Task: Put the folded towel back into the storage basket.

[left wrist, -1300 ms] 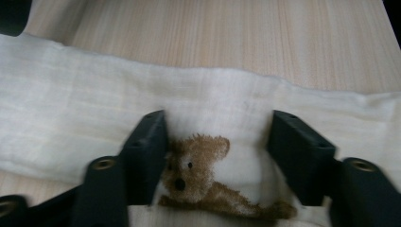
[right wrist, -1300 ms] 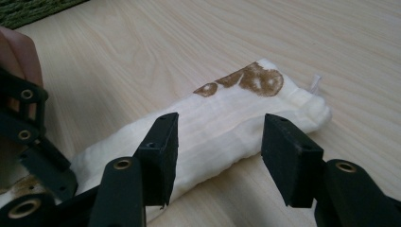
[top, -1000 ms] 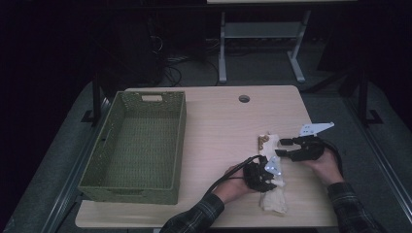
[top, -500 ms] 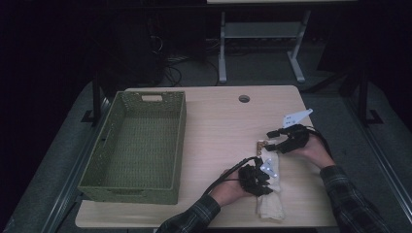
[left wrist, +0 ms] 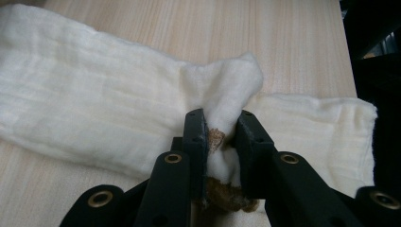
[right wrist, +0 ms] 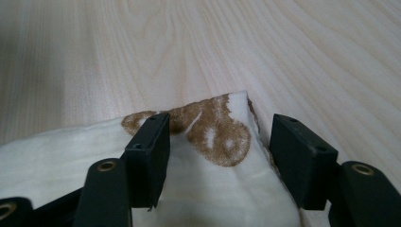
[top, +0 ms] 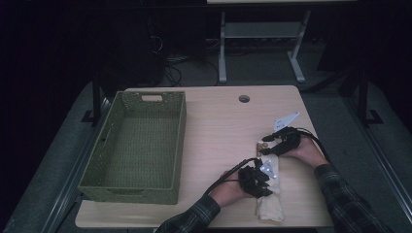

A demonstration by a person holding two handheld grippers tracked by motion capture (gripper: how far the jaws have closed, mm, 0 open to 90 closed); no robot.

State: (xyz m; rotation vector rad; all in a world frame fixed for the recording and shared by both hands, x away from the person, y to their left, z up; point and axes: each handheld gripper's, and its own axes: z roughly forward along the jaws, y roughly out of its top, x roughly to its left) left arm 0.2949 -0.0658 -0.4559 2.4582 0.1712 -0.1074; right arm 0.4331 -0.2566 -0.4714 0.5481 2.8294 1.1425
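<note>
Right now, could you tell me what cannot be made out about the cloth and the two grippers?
- Cloth: in the high view, its middle is hidden under the left gripper.
- Brown print: in the right gripper view, its whole shape is cut by that gripper's jaw.
- Right gripper: in the high view, its jaws are too small and dark to read.

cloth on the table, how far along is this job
Early stage. Done: the left tool is shut on a pinched-up fold of the cream cloth near one end. In hand: the right tool is open, its jaws straddling the far corner with the brown print, not yet gripping. Left, by the look of it: close on that corner, then lift or fold the cloth; the green basket holds nothing yet.
</note>
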